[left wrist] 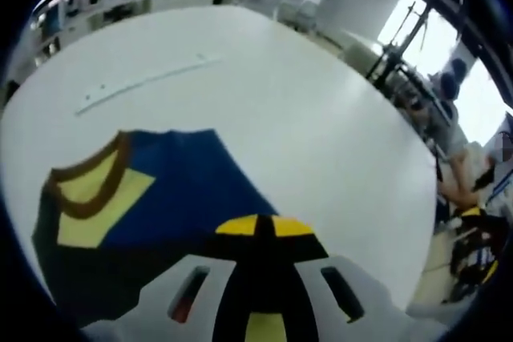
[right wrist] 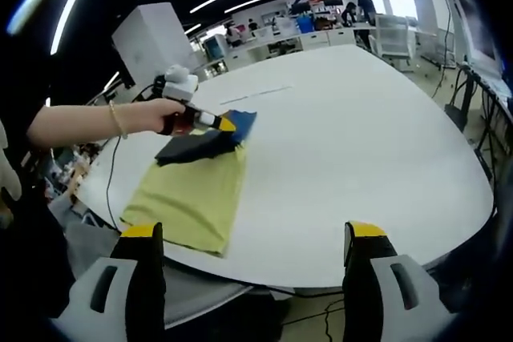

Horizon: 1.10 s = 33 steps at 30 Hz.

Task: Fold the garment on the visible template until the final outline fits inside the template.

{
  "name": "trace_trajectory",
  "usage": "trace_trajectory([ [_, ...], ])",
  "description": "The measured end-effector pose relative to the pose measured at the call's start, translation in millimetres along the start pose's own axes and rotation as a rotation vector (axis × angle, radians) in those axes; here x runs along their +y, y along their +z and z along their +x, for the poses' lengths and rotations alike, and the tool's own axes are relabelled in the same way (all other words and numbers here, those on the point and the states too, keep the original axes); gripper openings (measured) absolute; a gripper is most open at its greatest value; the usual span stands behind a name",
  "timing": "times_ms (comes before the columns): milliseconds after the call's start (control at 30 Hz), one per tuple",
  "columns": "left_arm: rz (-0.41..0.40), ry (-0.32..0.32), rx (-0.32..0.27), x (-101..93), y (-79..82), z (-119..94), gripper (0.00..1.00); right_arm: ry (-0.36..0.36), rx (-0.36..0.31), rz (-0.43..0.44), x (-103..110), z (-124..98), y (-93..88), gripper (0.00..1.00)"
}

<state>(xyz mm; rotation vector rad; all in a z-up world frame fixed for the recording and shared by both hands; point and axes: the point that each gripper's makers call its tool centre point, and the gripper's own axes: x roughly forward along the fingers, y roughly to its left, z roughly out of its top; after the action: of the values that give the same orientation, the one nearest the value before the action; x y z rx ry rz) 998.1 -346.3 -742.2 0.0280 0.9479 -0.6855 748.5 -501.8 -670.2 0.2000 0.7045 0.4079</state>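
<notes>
A dark blue garment (left wrist: 184, 190) with a yellow neck panel and brown collar trim lies on the white table (left wrist: 304, 118) at the lower left of the left gripper view. My left gripper (left wrist: 256, 226) has its yellow-tipped jaws closed together over the garment's blue edge. In the right gripper view a hand holds that left gripper (right wrist: 228, 124) at a raised blue corner of the garment (right wrist: 196, 148). The blue cloth lies on a yellow-green sheet (right wrist: 192, 198) near the table edge. My right gripper (right wrist: 252, 234) hangs open before the table, nothing between its jaws.
A thin pale strip (left wrist: 148, 79) lies on the table beyond the garment, also the strip (right wrist: 256, 94) in the right gripper view. A person (left wrist: 457, 174) sits past the table's right edge. Desks and people stand far behind. A cable (right wrist: 108, 174) hangs off the left edge.
</notes>
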Motion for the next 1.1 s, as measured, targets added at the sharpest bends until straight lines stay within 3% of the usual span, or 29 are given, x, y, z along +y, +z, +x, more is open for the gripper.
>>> trace_trajectory([
  [533,-0.073,-0.012,0.028,-7.1,-10.2,13,0.07,-0.018,-0.007,0.015,-7,-8,-3.5,0.93],
  [800,-0.115,-0.073,-0.020,-14.7,-3.5,8,0.16,-0.017,-0.009,0.013,-7,-7,-2.0,0.93],
  [900,-0.111,-0.062,-0.045,-6.4,-1.9,0,0.18,-0.015,-0.013,0.011,-7,-7,0.0,0.93],
  [1100,0.007,0.004,-0.052,10.7,-17.1,-18,0.19,-0.002,-0.011,0.003,-3,-2,2.1,0.93],
])
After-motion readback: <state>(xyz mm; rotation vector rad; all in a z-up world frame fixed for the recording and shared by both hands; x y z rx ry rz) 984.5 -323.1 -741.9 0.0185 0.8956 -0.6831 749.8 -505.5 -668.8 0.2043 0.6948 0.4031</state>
